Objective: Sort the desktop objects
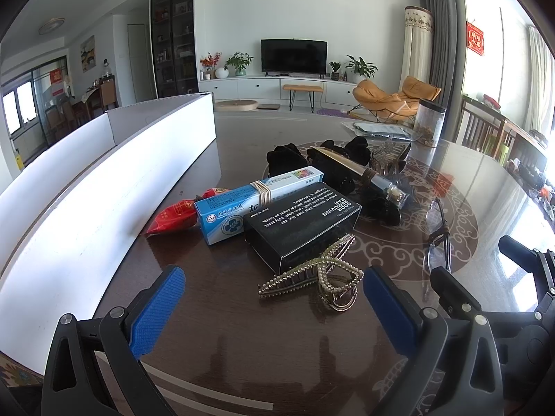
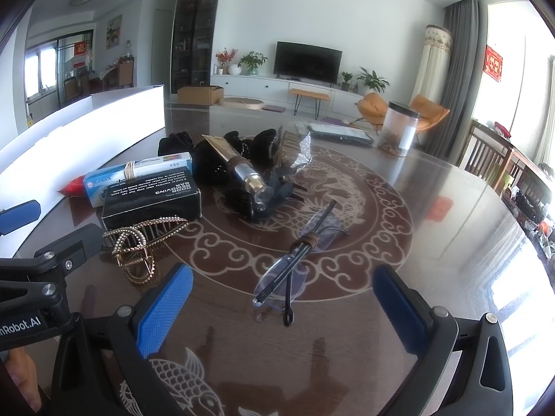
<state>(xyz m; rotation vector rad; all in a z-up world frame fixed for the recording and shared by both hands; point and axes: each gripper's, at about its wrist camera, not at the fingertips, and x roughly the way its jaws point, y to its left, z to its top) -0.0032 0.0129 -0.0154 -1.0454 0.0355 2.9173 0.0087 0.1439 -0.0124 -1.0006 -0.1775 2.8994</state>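
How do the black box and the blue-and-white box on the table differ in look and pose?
The black box is dark with white print, wide and squat; the blue-and-white box is pale, long and slim. The blue-and-white box has rubber bands wound round its middle; the black box has none. A gold hair clip leans on the black box's near end, while a red packet lies beside the blue-and-white box. Both lie flat, side by side, near the white tray.

Glossy dark table point(image 1: 242, 346), matt cardboard black box point(image 1: 301, 228), textured blue fingers point(image 2: 163, 312)
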